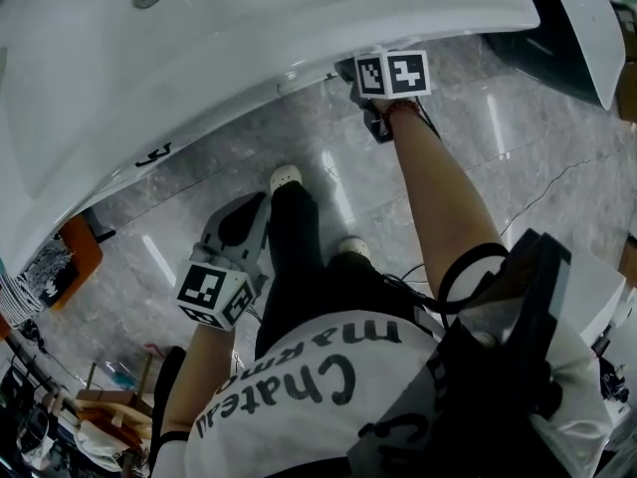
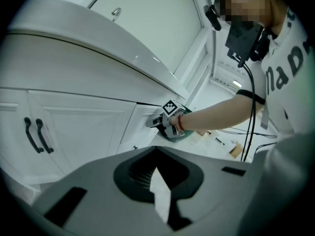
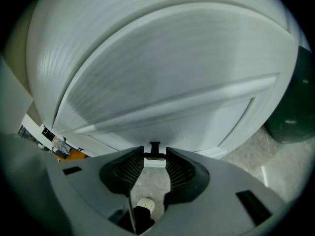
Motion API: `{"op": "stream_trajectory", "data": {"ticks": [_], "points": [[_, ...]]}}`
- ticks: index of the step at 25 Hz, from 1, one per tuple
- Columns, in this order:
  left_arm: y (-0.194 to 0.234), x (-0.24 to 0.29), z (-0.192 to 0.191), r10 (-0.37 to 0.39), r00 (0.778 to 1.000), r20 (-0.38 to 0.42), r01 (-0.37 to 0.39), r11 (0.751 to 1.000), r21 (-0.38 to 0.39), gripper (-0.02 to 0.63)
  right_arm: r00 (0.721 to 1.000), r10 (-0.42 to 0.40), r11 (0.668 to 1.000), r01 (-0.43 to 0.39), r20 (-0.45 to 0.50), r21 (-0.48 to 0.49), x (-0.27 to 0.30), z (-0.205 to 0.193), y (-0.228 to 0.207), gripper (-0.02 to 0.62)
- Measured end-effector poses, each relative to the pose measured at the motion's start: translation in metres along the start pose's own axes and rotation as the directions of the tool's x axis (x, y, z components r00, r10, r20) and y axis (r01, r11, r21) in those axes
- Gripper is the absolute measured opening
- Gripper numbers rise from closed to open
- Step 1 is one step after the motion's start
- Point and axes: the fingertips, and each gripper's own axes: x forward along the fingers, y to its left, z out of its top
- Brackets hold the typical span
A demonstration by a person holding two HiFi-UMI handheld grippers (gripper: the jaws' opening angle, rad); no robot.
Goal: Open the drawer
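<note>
**One drawer, one handle gripped, pull not yet made**

Two grippers counted. The right gripper (image 3: 155, 155) is closed on the single black drawer handle (image 3: 155, 147), with a jaw touching it on each side. The drawer (image 3: 187, 117) sits under the counter's (image 1: 428, 18) front edge, toward its right end; its front looks flush, so probably unopened. The left gripper (image 2: 157, 152) has its jaws together, empty, held back from the cabinet.

Step in hand: the grasp. Next calls for a straight pull away from the front, keeping a firm grip.

Two door pulls (image 2: 32, 134) (image 2: 44, 135) lie left of the drawer.

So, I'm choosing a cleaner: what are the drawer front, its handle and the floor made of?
Drawer front: white painted or lacquered wood, satin; soft sheen, raised moulding.
Handle: dark, probably matte metal; too small to be sure.
Floor: grey veined stone or stone-look tile, polished; it mirrors lights.
</note>
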Motion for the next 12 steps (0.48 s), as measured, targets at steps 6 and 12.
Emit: {"op": "stream_trajectory", "data": {"ticks": [6,12], "points": [[-0.006,-0.005,-0.013,0.025,1.000,0.017,-0.024,0.999,-0.022,0.008,0.999,0.022,1.000,-0.022,-0.042,-0.011,-0.013,-0.027,-0.001,0.143],[-0.022,-0.007,-0.018,0.023,0.999,0.037,-0.022,1.000,-0.017,0.008,1.000,0.008,1.000,-0.008,-0.023,-0.017,-0.016,-0.036,0.002,0.143]]}}
